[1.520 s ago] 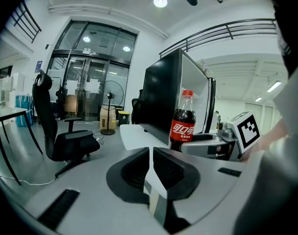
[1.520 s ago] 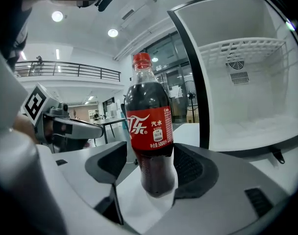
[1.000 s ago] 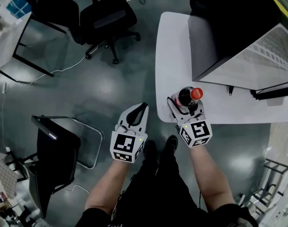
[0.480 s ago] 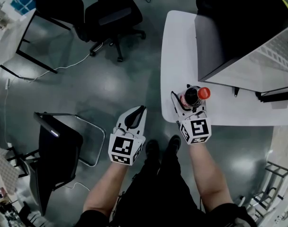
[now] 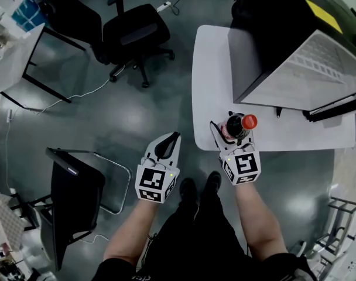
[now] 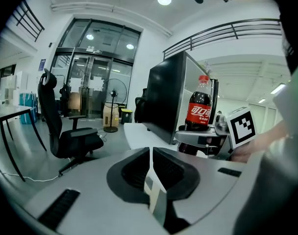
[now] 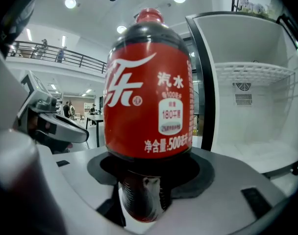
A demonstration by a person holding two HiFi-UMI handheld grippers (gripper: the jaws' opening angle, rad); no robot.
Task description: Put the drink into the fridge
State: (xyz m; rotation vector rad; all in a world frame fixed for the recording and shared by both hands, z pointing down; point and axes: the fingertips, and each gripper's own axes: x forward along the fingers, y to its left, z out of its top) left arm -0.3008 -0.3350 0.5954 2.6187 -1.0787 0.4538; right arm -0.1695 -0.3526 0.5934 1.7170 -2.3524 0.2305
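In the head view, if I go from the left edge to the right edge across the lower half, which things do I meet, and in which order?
The metal-frame chair → left tongs, shut → bottle, between the right tongs, which have just been closing on it.
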